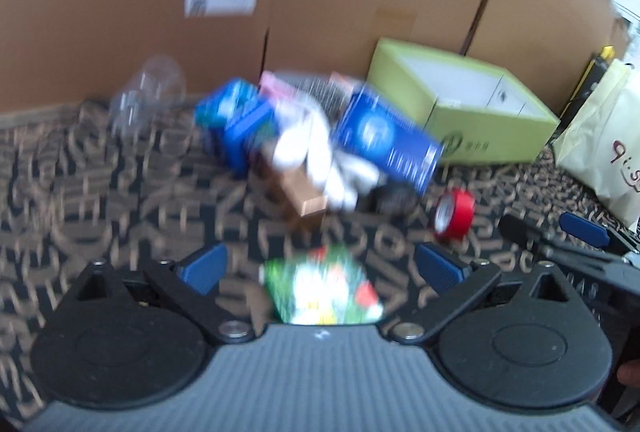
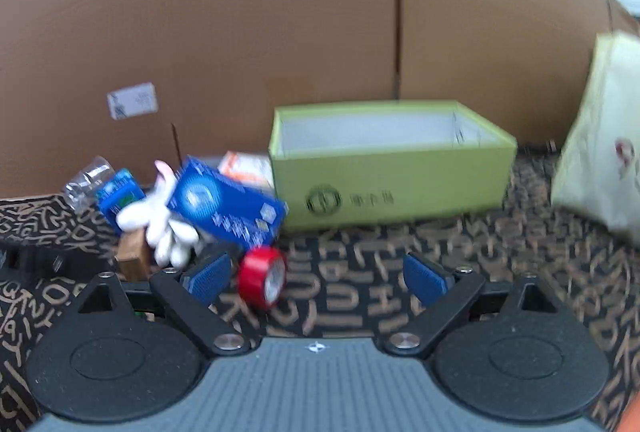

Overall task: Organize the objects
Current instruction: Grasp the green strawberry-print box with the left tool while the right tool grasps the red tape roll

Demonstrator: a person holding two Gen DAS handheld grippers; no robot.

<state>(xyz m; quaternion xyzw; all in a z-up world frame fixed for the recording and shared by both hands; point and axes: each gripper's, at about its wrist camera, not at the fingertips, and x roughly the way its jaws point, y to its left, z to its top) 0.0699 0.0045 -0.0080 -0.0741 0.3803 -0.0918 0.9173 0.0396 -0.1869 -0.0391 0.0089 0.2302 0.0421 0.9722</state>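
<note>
My left gripper point(image 1: 321, 268) is open low over the patterned carpet, with a green printed packet point(image 1: 324, 288) lying between its blue pads and touching neither. Ahead is a blurred pile: a large blue box point(image 1: 384, 135), a smaller blue box point(image 1: 236, 119), a white soft toy point(image 1: 316, 151) and a small brown box point(image 1: 304, 195). My right gripper point(image 2: 317, 278) is open too, with nothing gripped. A red tape roll point(image 2: 262, 282) stands just inside its left finger. That roll point(image 1: 454, 216) lies left of the right gripper point(image 1: 548, 228) in the left wrist view.
An open light-green box point(image 2: 400, 187) sits against a tall cardboard wall point(image 2: 280, 31), right of the pile. A clear plastic cup point(image 1: 148, 91) lies at the pile's left. A beige paper bag point(image 2: 600, 151) stands at the far right, and a black round item point(image 1: 394, 197) sits by the pile.
</note>
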